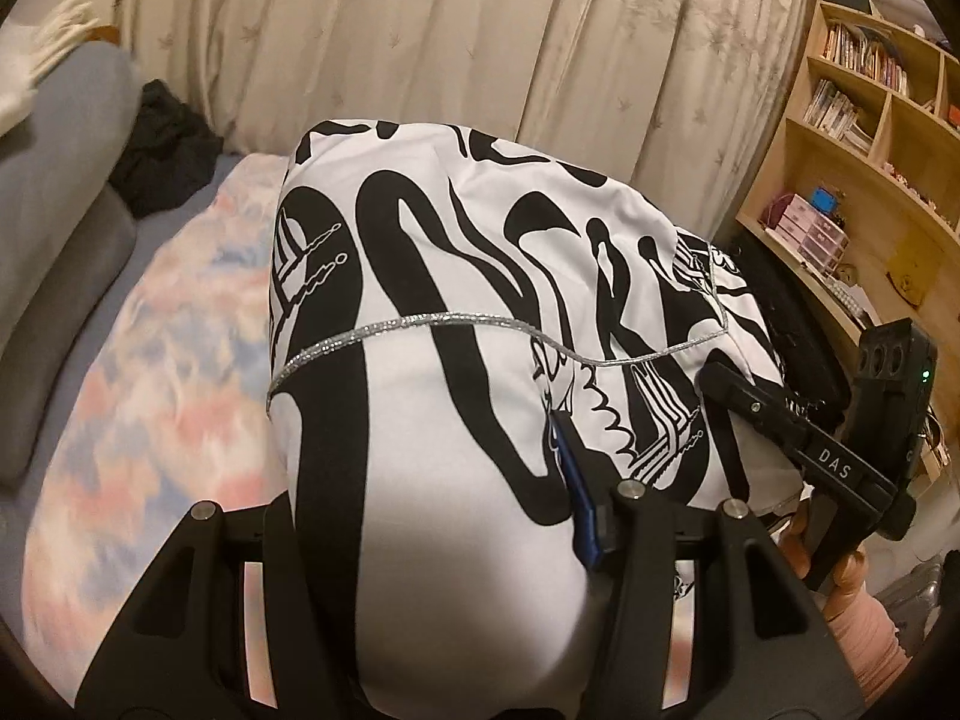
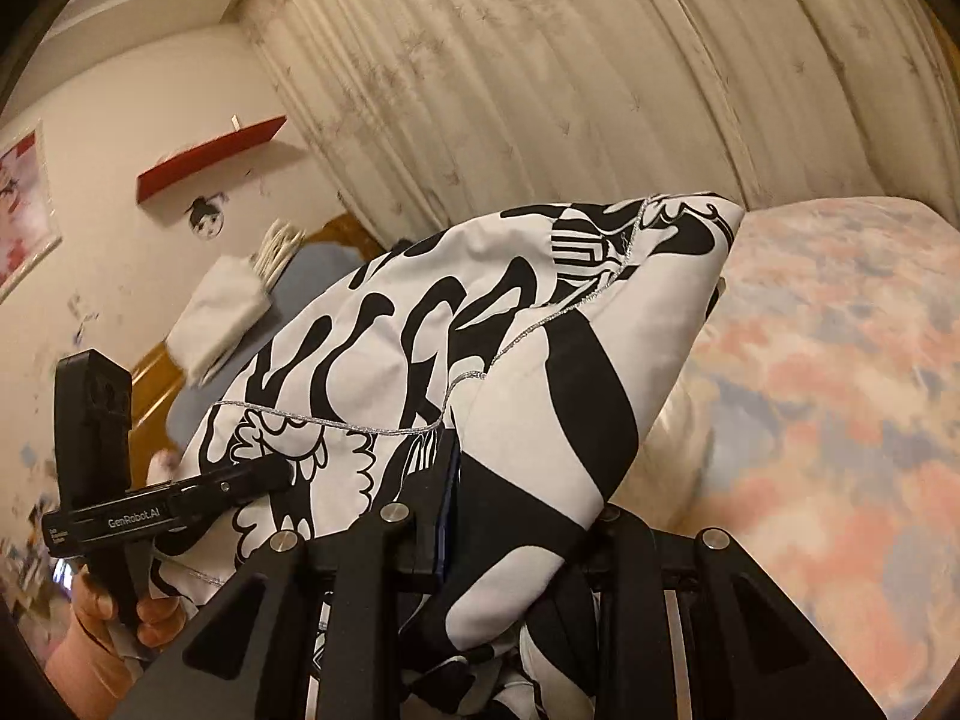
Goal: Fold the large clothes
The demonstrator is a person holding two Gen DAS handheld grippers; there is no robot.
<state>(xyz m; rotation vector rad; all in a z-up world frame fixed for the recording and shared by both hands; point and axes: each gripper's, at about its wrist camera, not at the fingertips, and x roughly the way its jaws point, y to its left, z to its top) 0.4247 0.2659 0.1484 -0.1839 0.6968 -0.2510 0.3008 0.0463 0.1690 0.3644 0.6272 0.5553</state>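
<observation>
Garment (image 1: 456,276) in white cloth with bold black swirling print and a thin silver trim line (image 1: 420,321), held up above a bed between two hand-held grippers. Left gripper (image 1: 576,510): its jaws are clenched on a fold of the cloth, a blue pad (image 1: 577,498) pressing into the print, while the rest of the cloth bulges over and in front of the gripper body. Right gripper (image 2: 447,498): jaws likewise clamped on a bunched edge of the same garment (image 2: 480,324), cloth spilling down between its black fingers. Each wrist view shows the other tool at the frame edge: the right one (image 1: 792,426), marked "DAS", touches the garment's right side and is gripped by a bare hand (image 1: 840,570); the left one (image 2: 180,498), marked "GenRobot.AI", touches the garment's left side above a hand (image 2: 114,612).

Beneath the lifted garment lies a bedspread (image 1: 156,360) mottled in pink, blue and white, seen also at right of the right wrist view (image 2: 828,390). Pleated cream curtains (image 1: 456,30) with a faint leaf motif hang behind. A grey cushion (image 1: 54,228) and a dark heap of cloth (image 1: 162,144) sit at the bed's far left; a wooden bookshelf (image 1: 870,138) stands at right. A red wall shelf (image 2: 210,156) and a folded white textile (image 2: 222,312) appear in the right wrist view.
</observation>
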